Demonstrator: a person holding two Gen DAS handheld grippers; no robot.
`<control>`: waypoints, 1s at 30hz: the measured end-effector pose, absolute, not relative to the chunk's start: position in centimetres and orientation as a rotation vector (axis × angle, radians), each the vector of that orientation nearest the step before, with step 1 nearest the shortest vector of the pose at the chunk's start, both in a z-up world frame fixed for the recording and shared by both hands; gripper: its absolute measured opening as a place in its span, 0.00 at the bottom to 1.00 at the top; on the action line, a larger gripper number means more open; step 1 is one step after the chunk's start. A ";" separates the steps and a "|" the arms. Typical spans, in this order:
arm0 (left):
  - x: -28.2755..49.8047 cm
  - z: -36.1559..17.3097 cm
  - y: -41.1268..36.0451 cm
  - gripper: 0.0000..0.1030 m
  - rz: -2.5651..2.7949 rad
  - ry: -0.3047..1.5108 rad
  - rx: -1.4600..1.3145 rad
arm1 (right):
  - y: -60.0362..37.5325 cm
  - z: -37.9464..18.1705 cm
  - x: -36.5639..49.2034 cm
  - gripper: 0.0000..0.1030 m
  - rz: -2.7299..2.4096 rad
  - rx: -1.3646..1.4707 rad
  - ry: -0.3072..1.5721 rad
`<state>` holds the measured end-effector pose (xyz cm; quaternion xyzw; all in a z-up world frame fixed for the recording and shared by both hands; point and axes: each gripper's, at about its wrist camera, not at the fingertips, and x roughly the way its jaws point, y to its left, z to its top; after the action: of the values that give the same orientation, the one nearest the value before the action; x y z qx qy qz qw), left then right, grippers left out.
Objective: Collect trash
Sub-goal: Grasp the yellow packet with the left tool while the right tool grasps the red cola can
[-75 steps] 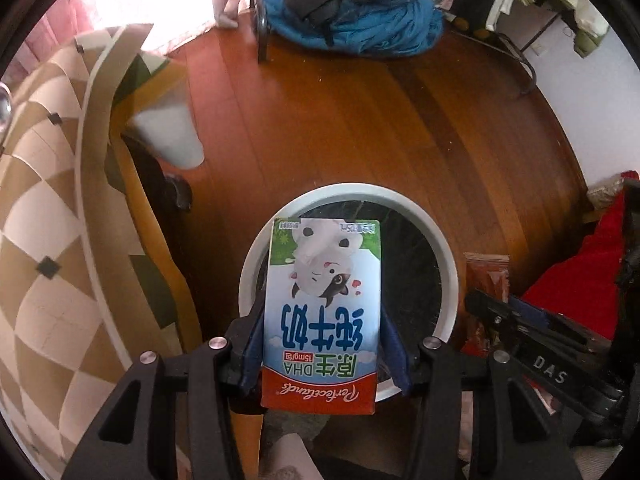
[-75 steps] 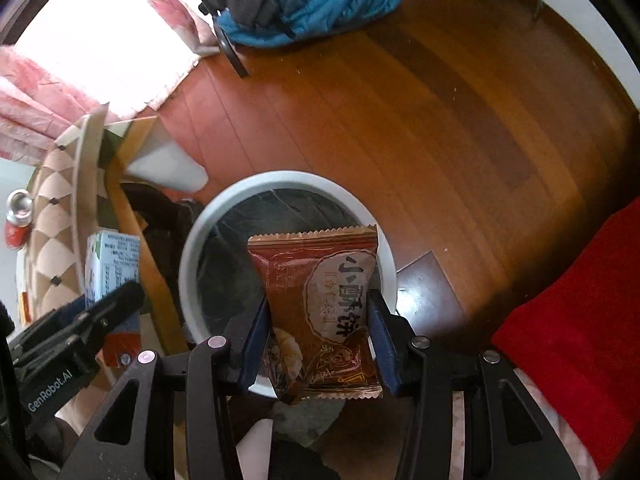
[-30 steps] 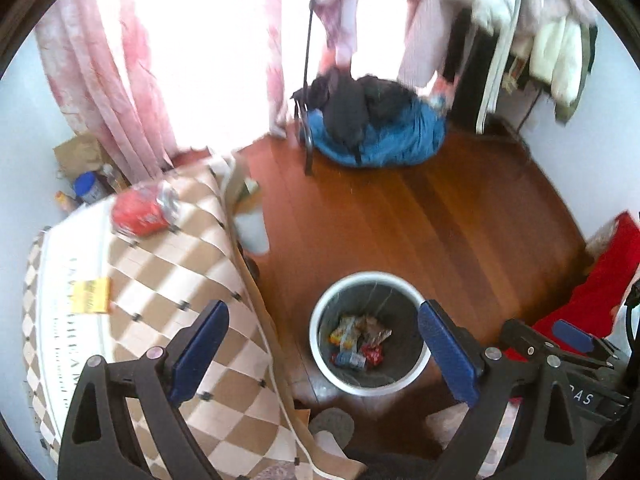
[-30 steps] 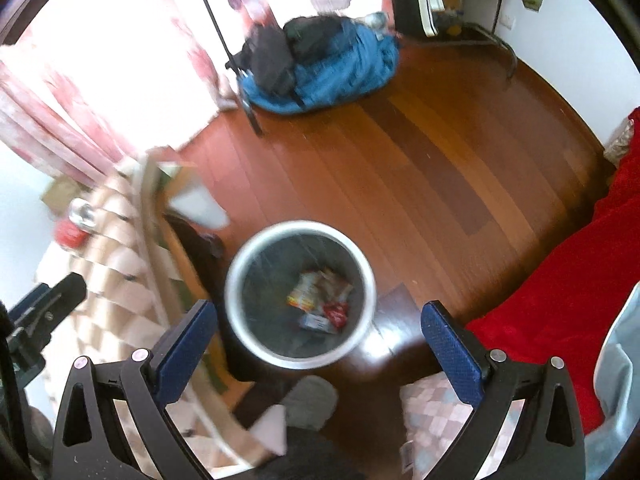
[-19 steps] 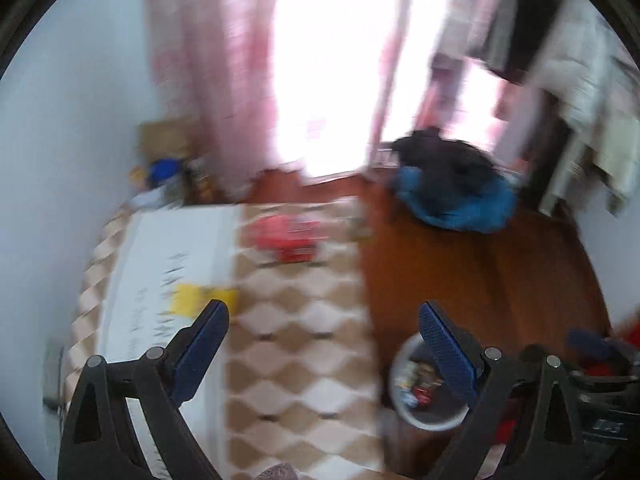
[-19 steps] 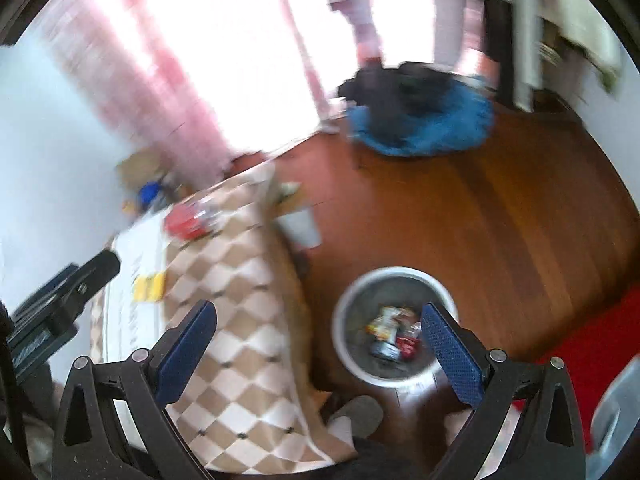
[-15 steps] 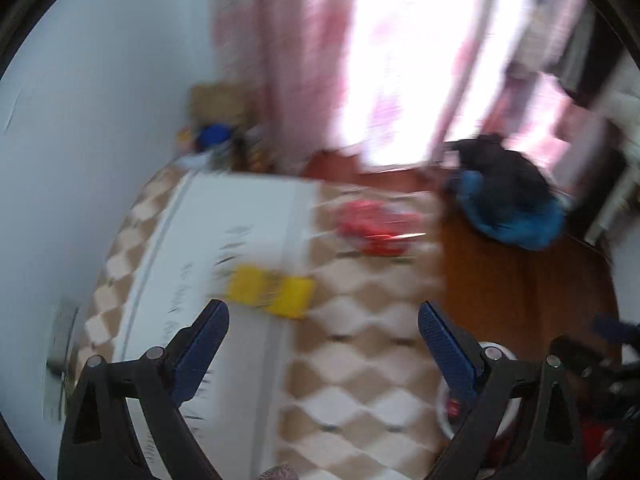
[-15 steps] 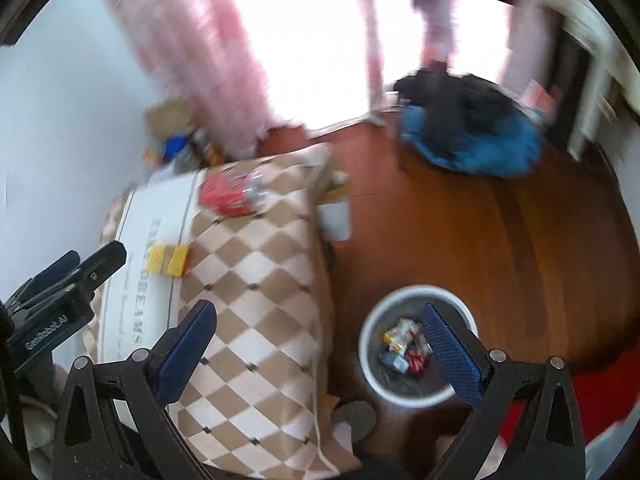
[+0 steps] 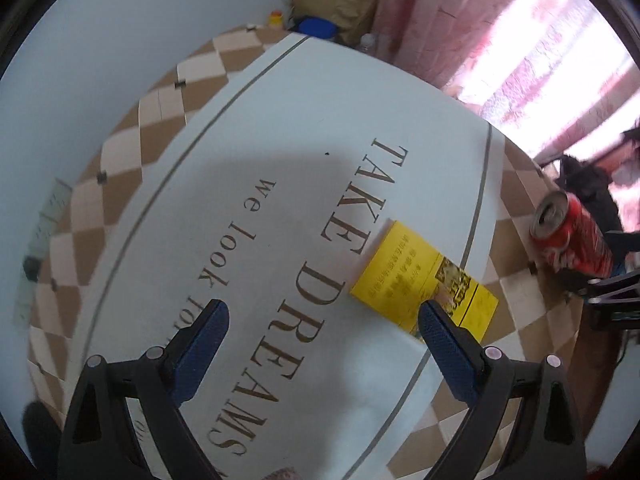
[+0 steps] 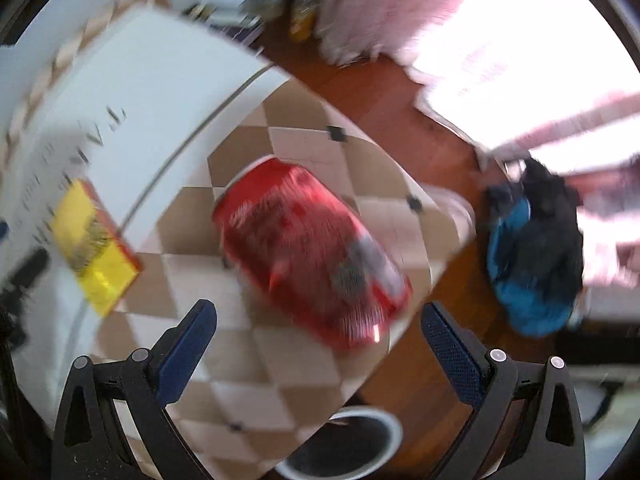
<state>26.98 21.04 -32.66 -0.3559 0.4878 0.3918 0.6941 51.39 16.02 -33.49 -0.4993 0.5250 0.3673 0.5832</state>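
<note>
A flat yellow box point(image 9: 424, 284) lies on the white middle of the tablecloth point(image 9: 248, 128), just ahead and right of my open, empty left gripper point(image 9: 322, 316). A red soda can point(image 10: 312, 256) lies on its side on the checkered border near the table's corner, just ahead of my open, empty right gripper point(image 10: 318, 320). The can also shows in the left wrist view point(image 9: 572, 236), and the yellow box in the right wrist view point(image 10: 94, 240). The white-rimmed trash bin point(image 10: 384, 420) stands on the floor below the table edge.
Wooden floor point(image 10: 400, 104) lies beyond the table. A blue and black pile of clothes point(image 10: 532, 256) lies on it by the pink curtains point(image 9: 480, 28). A brown paper bag point(image 9: 340, 0) and small items stand by the wall.
Both grippers let their trash go into the bin, then swung up and left over the table. The left now faces the yellow box, the right the red can.
</note>
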 end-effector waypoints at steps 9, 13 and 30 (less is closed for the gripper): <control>29.1 -33.5 22.3 0.93 0.783 1.091 -1.067 | 16.4 -36.0 53.9 0.68 0.788 -1.016 1.351; 31.2 -34.2 22.6 0.92 0.791 1.163 -1.092 | 13.1 -35.4 55.2 0.67 0.726 -0.831 1.447; 27.8 -33.3 20.4 0.50 0.720 1.273 -0.830 | 8.2 -35.1 51.3 0.66 0.749 -0.638 1.458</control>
<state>27.77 20.37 -33.28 -0.3677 0.5642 0.3190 0.6668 51.27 8.17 -35.07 -0.2795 0.6385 0.3279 0.6377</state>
